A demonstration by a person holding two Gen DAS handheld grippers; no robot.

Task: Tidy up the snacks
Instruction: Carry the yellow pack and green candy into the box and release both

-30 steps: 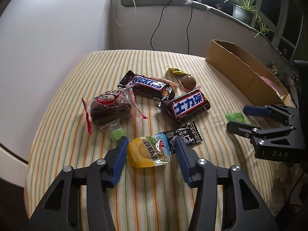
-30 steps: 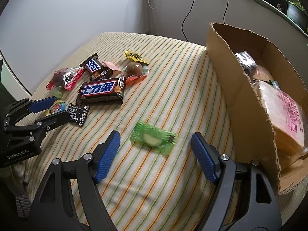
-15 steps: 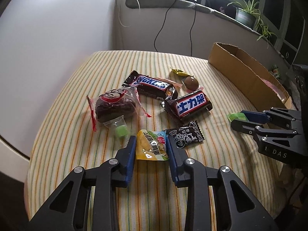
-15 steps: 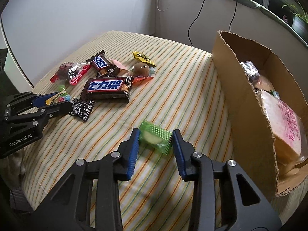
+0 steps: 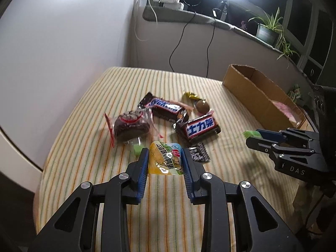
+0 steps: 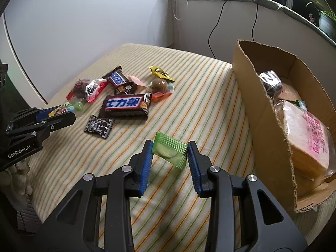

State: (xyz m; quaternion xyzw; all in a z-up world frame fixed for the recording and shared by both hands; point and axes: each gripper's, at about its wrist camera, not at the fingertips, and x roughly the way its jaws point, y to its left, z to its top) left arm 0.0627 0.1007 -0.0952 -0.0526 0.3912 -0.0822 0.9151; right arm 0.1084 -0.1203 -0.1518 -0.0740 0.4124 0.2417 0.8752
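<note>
Jaws hide yellow packet (image 5: 166,159) and green packet (image 6: 170,150) edges

Two matching black plastic two-finger grippers. The left gripper (image 5: 164,163) has angular open-frame linkage arms with triangular cut-outs, round silver screws at the joints and ribbed blue pads (image 5: 142,174). The right gripper (image 6: 170,160) looks alike; white lettering on their sides reads "GenRobot.AI" and "DAS".

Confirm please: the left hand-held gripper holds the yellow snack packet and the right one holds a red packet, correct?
Not quite. The right hand-held gripper holds a green packet, not red, as the right wrist view shows. The left hand-held gripper does hold the yellow snack packet.
</note>
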